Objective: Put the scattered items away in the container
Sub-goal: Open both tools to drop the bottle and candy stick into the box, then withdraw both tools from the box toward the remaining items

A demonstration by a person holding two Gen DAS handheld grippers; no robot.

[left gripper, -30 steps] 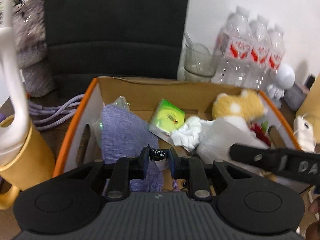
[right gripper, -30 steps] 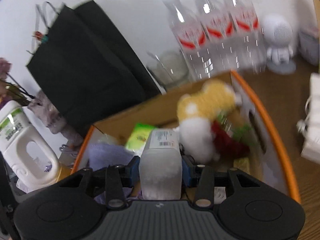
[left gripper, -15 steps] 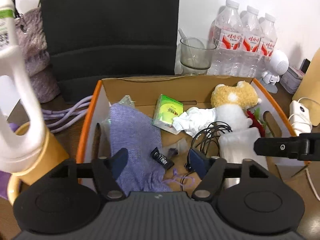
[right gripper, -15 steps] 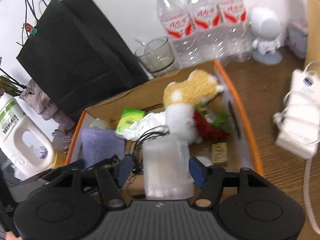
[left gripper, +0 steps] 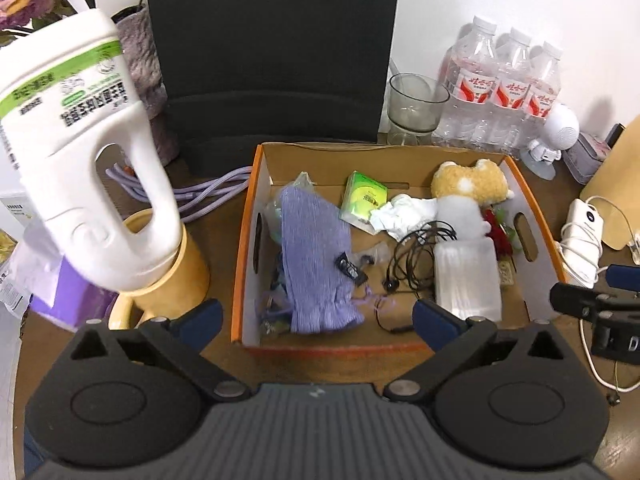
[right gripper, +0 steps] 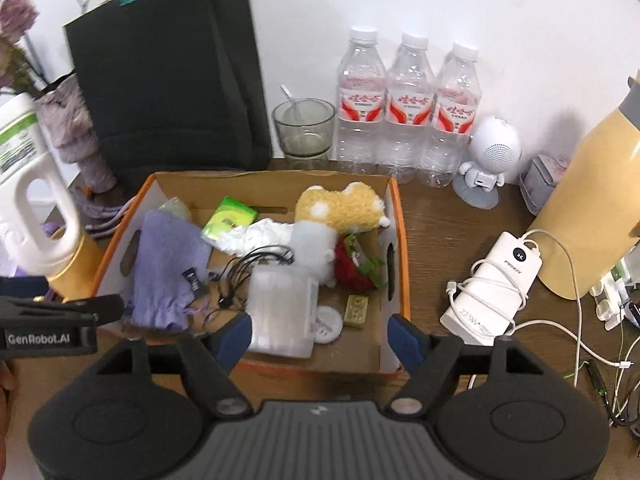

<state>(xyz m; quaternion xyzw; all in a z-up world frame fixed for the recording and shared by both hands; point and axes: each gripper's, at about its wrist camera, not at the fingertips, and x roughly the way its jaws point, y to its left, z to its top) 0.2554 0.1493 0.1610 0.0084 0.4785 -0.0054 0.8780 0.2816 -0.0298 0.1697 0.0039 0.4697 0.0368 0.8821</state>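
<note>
Box mid-worktop holds cloth, plush, clear case. Left gripper and right gripper both spread, empty. Power bank right of box: rigid, weighty; grab across narrow sides, mind cable.

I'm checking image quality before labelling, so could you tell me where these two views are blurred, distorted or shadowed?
Left wrist view: the detergent bottle at the left is smeared and bent by the fisheye; the cardboard box is fairly sharp. Right wrist view: the black bag leans with the lens curve, the translucent case looks soft, and the round white speaker throws a soft shadow on the wall.
</note>
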